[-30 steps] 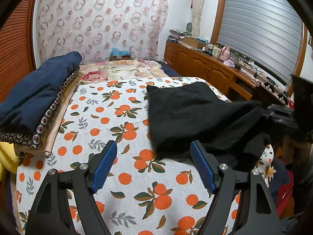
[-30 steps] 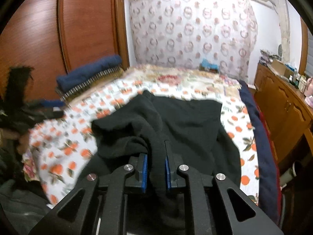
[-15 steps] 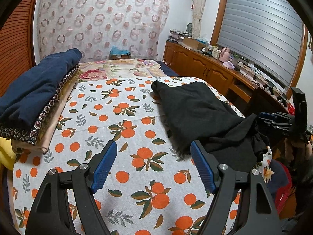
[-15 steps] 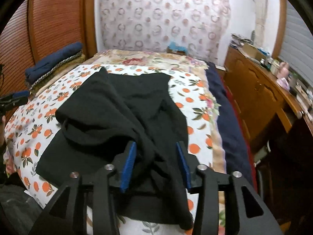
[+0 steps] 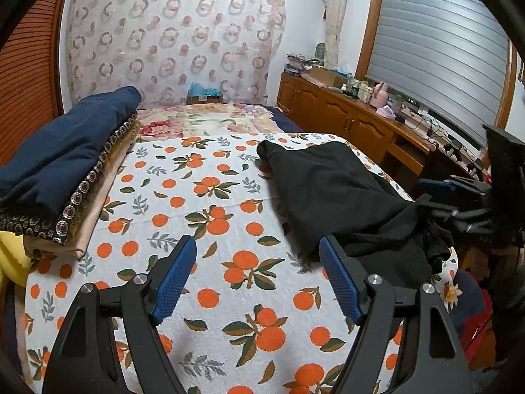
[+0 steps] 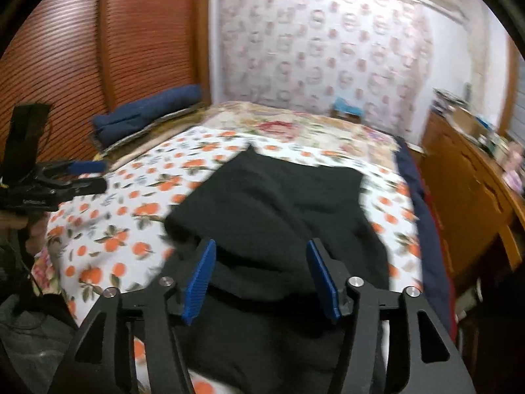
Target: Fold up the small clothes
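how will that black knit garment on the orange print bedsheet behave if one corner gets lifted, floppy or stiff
Probably floppy: the black knit garment lies rumpled in soft folds. It likely drapes and drags rather than lifting flat. Its fuzzy surface suggests it would not slip easily.

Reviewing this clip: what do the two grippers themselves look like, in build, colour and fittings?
Both match. The left gripper and the right gripper have matte black angular frames with triangular cut-outs, silver round bolt heads at the pivots, and two fingers faced with ribbed blue pads. No sleeve shows.
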Demonstrator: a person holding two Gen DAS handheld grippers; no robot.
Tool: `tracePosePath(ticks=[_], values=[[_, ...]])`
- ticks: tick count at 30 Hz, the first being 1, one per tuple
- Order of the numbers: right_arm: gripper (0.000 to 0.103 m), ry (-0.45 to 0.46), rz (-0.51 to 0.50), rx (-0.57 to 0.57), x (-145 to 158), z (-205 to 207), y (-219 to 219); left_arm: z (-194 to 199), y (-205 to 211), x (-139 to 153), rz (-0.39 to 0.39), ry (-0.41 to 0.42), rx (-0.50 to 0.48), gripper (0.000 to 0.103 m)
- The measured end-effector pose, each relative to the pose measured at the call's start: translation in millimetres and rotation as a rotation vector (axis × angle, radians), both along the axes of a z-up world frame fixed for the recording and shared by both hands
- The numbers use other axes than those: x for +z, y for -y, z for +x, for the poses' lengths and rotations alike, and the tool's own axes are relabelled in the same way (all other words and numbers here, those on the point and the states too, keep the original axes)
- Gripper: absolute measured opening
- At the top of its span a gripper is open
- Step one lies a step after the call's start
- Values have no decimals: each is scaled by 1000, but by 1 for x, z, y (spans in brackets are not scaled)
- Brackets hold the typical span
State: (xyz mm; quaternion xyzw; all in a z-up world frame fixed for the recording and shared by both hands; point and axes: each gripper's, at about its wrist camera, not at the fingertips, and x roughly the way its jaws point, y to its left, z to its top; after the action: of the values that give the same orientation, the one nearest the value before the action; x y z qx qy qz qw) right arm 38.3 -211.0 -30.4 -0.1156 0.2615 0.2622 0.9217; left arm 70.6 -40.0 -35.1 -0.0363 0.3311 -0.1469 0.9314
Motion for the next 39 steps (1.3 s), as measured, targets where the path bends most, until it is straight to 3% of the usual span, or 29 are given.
tracePosePath(ticks=[8,15,21,29,30,33,35,39], values=[[63,-53,-122,142,-16,30,-74,-3,-11,0,-6,2,19,78],[63,-106,-181,213,-25,58,-101,-4,-17,-2,-12,-3,30,78],[63,-125,-243,204,-38,80,-115,-4,-19,-3,-13,-6,31,78],[63,-101,-255,172,-45,87,-126,-5,-19,-4,-9,-8,24,78],[62,-96,-257,171,-46,86,-127,-5,-19,-4,-9,-9,24,78],[18,-74,-263,163,-44,82,-126,-5,-20,-5,-8,-12,26,78],[12,-76,-232,169,-36,81,-120,-5,-19,-5,-8,-14,26,78],[10,-48,-135,147,-6,84,-95,-5,-20,-6,-9,-16,26,78]])
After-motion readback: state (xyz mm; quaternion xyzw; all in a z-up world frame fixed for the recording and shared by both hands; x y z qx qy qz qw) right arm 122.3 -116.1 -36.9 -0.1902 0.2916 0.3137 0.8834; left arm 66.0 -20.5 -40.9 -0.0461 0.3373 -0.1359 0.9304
